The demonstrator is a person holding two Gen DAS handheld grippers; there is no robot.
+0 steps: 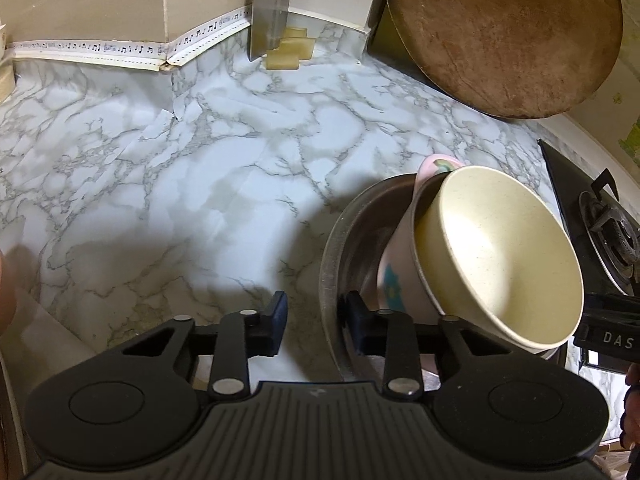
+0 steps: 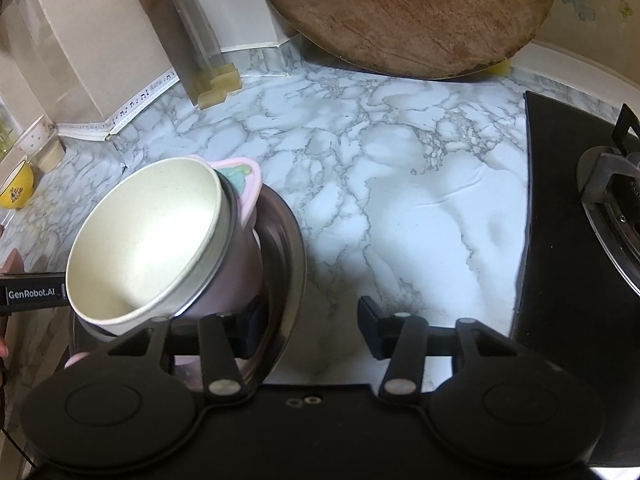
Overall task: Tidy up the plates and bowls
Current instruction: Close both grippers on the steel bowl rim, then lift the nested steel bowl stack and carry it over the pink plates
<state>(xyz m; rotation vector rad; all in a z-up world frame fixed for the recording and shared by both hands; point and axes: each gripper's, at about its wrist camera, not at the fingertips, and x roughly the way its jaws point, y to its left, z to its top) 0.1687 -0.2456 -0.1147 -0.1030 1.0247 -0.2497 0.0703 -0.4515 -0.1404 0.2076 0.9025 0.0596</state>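
Left wrist view: a steel basin sits on the marble counter, holding a pink bowl tipped on its side with a cream bowl nested in it. My left gripper straddles the basin's near-left rim, jaws partly open, pads seemingly not pressing yet. My right gripper straddles the opposite rim, wider, one finger inside, one over bare counter. I judge the steel stiff, fairly light and slippery; the loose bowls could slide, so both rims are the places to pinch, kept level.
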